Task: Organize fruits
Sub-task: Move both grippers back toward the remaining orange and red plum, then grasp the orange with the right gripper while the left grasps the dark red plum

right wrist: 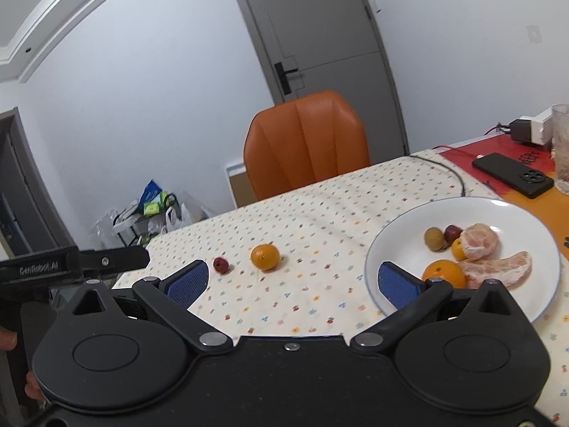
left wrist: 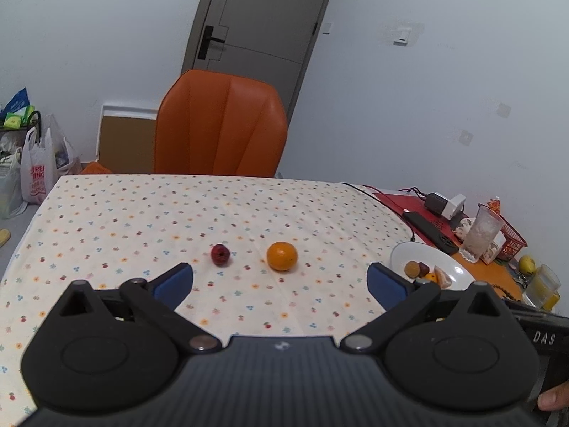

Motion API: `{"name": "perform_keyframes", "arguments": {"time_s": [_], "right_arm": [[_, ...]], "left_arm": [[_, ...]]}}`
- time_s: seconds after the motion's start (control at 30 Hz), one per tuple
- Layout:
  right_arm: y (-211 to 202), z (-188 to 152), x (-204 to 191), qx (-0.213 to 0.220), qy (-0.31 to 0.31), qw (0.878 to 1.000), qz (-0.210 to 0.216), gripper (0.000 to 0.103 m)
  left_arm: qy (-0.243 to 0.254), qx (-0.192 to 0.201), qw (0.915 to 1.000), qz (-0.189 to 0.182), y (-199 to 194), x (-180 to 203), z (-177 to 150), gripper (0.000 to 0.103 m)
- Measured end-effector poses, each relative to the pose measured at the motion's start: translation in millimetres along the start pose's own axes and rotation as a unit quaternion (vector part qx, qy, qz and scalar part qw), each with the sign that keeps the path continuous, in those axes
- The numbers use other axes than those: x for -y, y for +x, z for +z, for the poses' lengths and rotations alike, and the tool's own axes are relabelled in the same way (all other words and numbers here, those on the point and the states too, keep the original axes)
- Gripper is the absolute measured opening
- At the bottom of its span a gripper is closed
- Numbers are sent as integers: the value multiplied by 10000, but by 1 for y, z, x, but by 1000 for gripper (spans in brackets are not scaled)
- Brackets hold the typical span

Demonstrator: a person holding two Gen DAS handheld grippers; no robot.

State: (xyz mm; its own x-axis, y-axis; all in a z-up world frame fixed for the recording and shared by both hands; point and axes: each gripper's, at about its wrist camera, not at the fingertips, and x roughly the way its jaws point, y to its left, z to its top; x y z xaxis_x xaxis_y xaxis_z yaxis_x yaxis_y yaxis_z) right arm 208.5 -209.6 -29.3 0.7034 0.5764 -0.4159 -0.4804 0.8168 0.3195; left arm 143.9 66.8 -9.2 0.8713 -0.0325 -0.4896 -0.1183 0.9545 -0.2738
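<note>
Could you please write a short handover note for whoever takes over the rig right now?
Left tool: open, holding nothing, above the tablecloth.
Right tool: open, holding nothing, its right finger over the white plate's near rim.
Done: the plate holds a whole orange, peeled citrus pieces and a few small fruits.
Left: one orange and one small dark red fruit lie loose on the tablecloth, apart from each other, to the left of the plate. Probably move both onto the plate.
</note>
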Motion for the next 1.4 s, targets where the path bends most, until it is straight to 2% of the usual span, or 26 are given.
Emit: {"name": "perform_keyframes", "arguments": {"time_s": [0.53,0.63,0.77,1.07,1.4], "right_arm": [[43,-12,-18,-435,-200,9984,305,102],[52,-14,-19,-509,-212,9978,366,100],[64,-13,-21,-608,-212,9970,434,91],[93,-5,-26,-734,-251,9958,488,76],[126,6,-24,-932,-288,9942,462,73]], "left_arm": [[-62,-153,9993,332,14,-32,0,102],[-66,-192,9991,377,20,-34,0,101],[-49,-236,9990,381,28,-39,1,98],[-29,-375,9982,466,52,-45,6,87],[22,-637,9964,557,93,-46,14,68]]}}
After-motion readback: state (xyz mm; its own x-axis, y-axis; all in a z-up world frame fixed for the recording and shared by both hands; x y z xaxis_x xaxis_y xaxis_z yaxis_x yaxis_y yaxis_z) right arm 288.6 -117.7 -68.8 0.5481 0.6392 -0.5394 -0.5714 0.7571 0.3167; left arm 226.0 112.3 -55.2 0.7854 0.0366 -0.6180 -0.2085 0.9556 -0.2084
